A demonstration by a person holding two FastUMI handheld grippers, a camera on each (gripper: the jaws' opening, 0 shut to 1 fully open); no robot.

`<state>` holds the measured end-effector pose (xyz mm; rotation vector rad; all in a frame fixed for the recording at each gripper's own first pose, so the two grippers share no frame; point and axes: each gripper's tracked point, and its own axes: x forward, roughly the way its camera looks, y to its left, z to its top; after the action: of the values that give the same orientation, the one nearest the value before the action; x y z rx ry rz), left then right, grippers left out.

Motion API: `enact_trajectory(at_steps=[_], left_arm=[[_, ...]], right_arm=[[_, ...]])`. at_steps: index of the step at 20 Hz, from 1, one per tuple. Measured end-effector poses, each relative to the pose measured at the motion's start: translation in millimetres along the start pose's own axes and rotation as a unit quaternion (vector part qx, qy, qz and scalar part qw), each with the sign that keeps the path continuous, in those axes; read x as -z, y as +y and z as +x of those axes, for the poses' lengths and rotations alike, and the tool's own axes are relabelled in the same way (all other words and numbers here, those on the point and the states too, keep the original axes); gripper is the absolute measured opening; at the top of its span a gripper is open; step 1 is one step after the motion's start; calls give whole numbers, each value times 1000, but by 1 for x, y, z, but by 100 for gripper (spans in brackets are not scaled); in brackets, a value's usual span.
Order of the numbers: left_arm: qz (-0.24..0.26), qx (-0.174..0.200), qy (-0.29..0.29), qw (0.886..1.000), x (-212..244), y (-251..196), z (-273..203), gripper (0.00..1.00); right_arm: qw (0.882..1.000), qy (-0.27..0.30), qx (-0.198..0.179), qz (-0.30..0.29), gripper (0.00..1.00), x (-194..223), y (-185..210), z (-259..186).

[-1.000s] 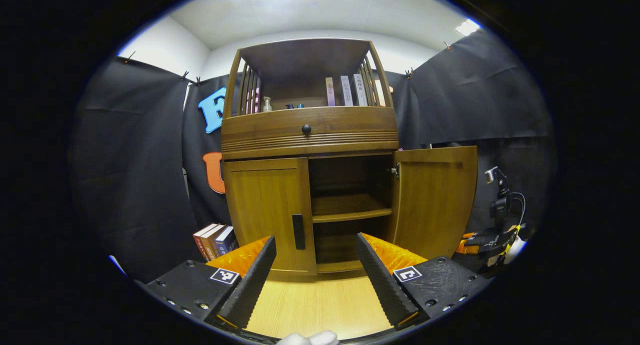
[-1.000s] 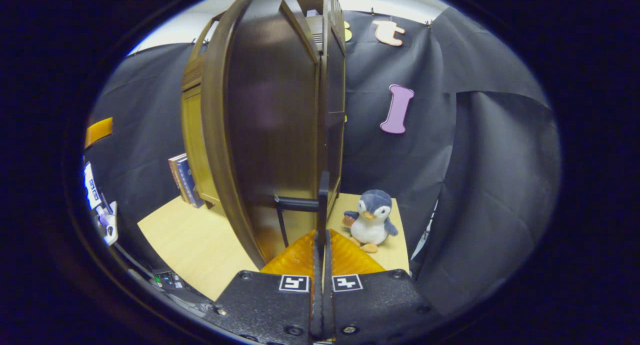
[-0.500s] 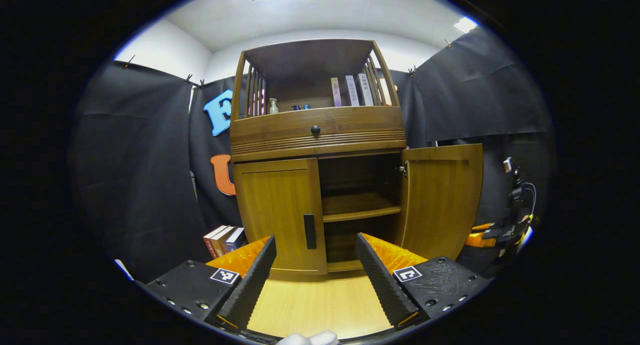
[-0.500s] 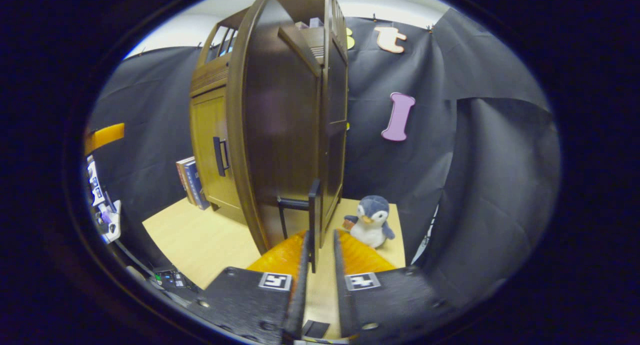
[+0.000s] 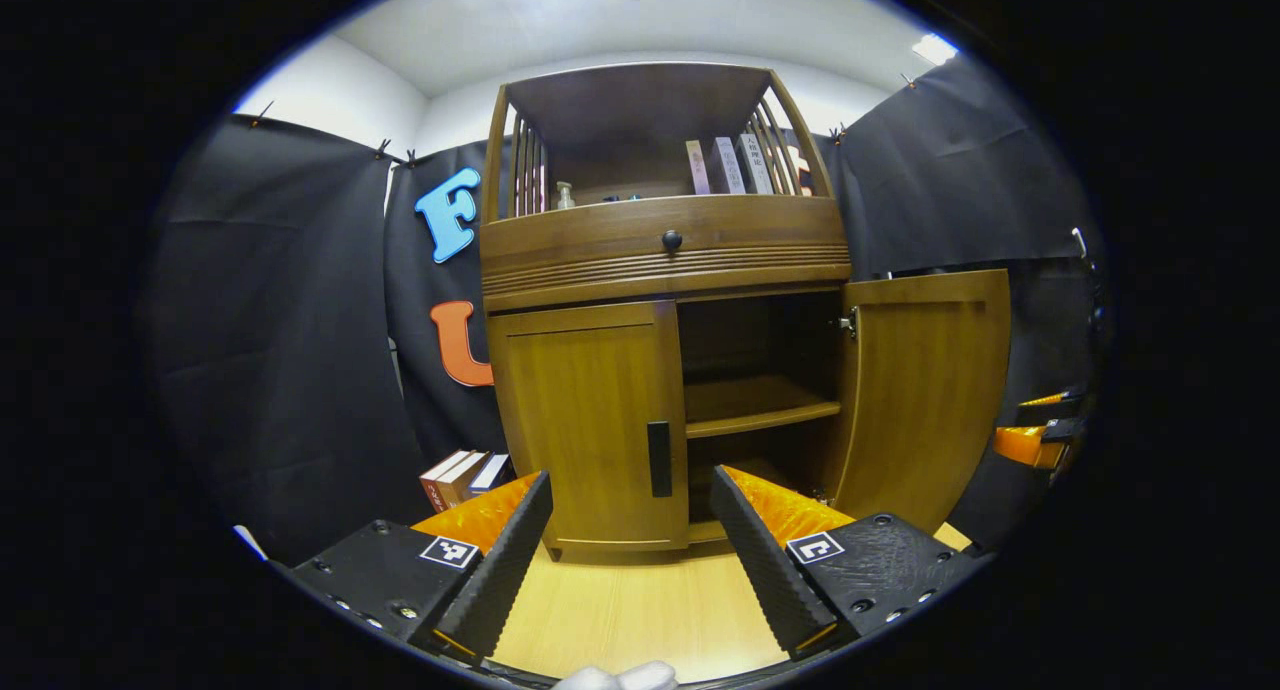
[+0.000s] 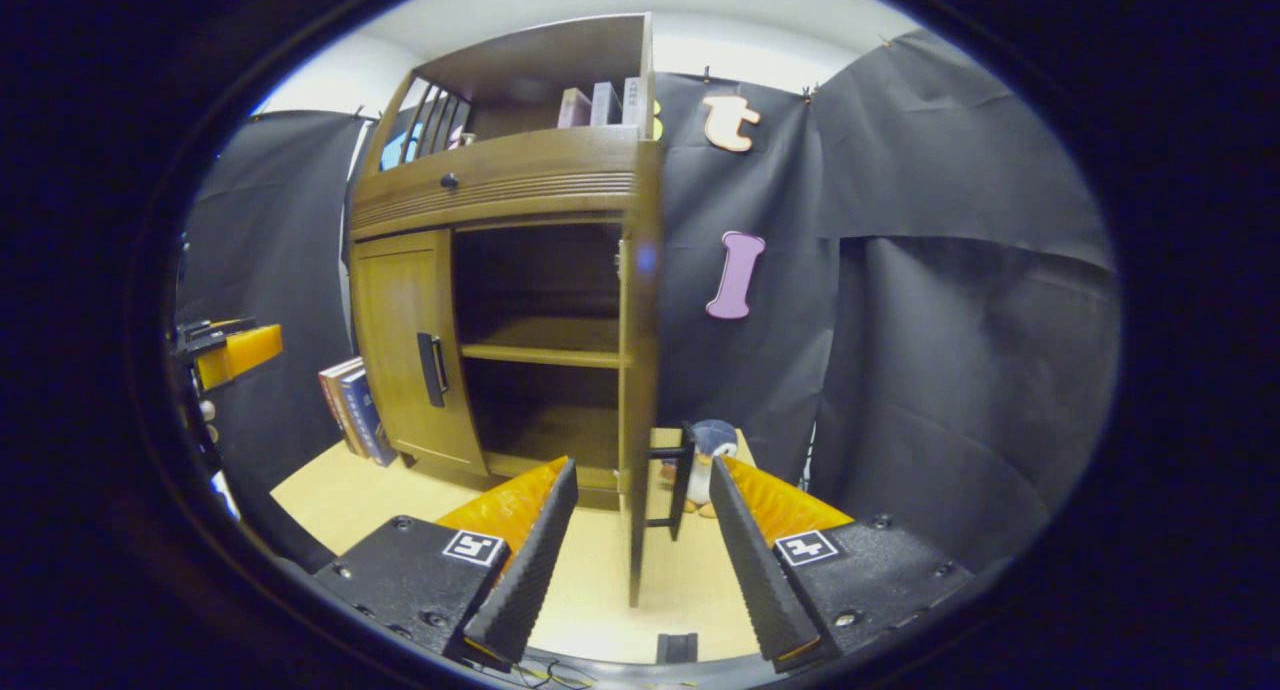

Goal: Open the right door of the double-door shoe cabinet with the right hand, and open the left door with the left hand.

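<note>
black-draped booth, pale wood floor (image 5: 640, 610); item: double-door shoe cabinet (image 5: 665, 260) standing upright against the back cloth. right door (image 5: 925, 390) already swung wide, hinged at the cabinet's right edge, inner shelf (image 5: 760, 415) exposed; in the right gripper view it shows edge-on (image 6: 637, 370) with its handle (image 6: 680, 480) just ahead of the right claw (image 6: 640, 540), which is spread and holds nothing, apart from the handle. left door (image 5: 590, 420) shut flush. its handle (image 5: 659, 458), a dark bar with its long axis vertical, sits on the door's inner edge beside the open bay. left claw (image 5: 630, 540) spread wide, empty, short of the cabinet, pointing straight at the front; the handle lies ahead and slightly up, roughly centred between the two fingers, a touch toward the right one. judgement: left claw is the nearer for this handle; the fingers already straddle the vertical bar's line, so a straight advance and a pinch across it suffice. small books (image 5: 465, 475) on the floor at the cabinet's left foot.
</note>
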<state>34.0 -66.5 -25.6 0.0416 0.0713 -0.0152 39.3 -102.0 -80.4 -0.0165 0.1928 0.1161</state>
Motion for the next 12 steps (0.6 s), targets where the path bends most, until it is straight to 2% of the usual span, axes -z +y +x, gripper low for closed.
enact_trajectory(at_steps=[1,3,5,6,7,9,10,12], left_arm=[[0,1,2,1000,4,5,5,100],[-4,7,9,1000,15,8,13,96],[-10,9,17,1000,28,13,19,96],[-12,11,20,1000,35,14,23,96],[-13,12,23,1000,40,16,26,96],[-15,17,29,999,52,21,35,96],[-16,18,32,999,58,23,42,100],[-23,20,33,999,66,28,58,96]], right_arm=[[1000,-7,5,-8,84,-2,15,1],[999,-21,24,-19,87,1,38,9],[998,-32,41,-18,93,7,62,21],[998,-29,47,-11,100,11,71,28],[999,-21,42,-7,97,18,84,36],[999,-8,32,-1,100,23,100,45],[999,-4,35,-3,98,22,101,48],[999,-1,46,-3,98,17,99,52]])
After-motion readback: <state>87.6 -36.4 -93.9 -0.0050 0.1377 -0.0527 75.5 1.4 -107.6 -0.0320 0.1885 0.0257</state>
